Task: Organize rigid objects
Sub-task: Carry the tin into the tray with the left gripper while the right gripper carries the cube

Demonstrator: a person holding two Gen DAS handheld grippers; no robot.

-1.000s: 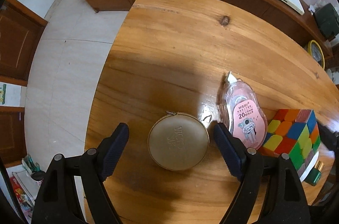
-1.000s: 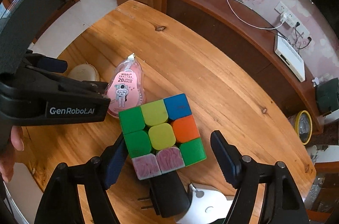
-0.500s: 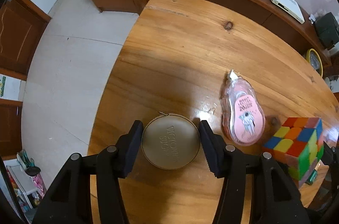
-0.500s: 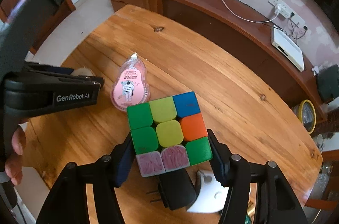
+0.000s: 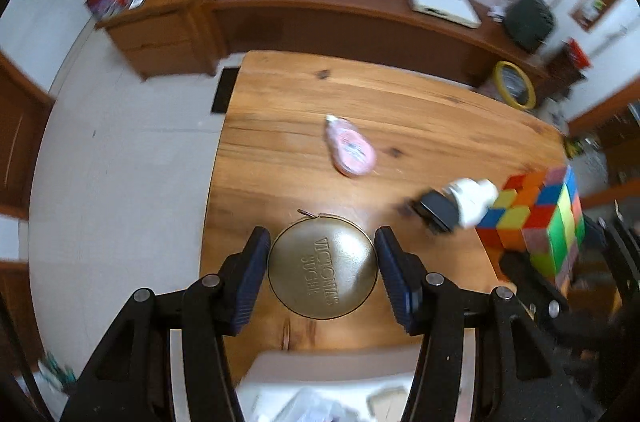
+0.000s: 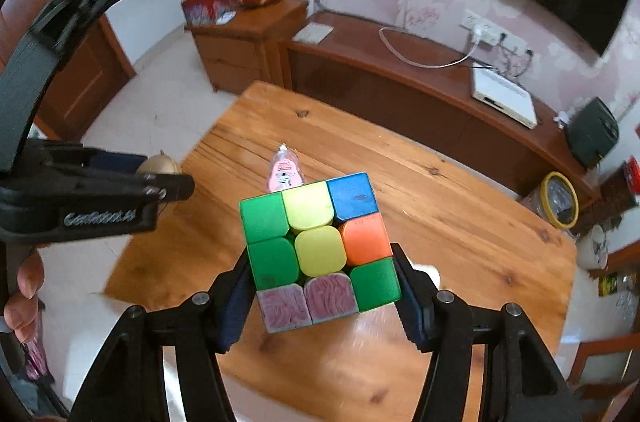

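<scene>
Both grippers carry loads above the wooden table point(image 5: 280, 142).
Left gripper point(image 5: 322, 272) clamps the round tin point(image 5: 322, 272); right gripper point(image 6: 322, 292) clamps the puzzle cube point(image 6: 318, 246).

The black plug point(image 5: 436, 214) and the white thing point(image 5: 470, 200) beside it are blurred, so I cannot say what the white one is. The cube point(image 6: 320, 248) hides the lower part of the pink tape dispenser point(image 6: 283, 171). The label print there is too small to read. Only 2 fingers point(image 6: 24, 292) of a person show at the picture edge.
</scene>
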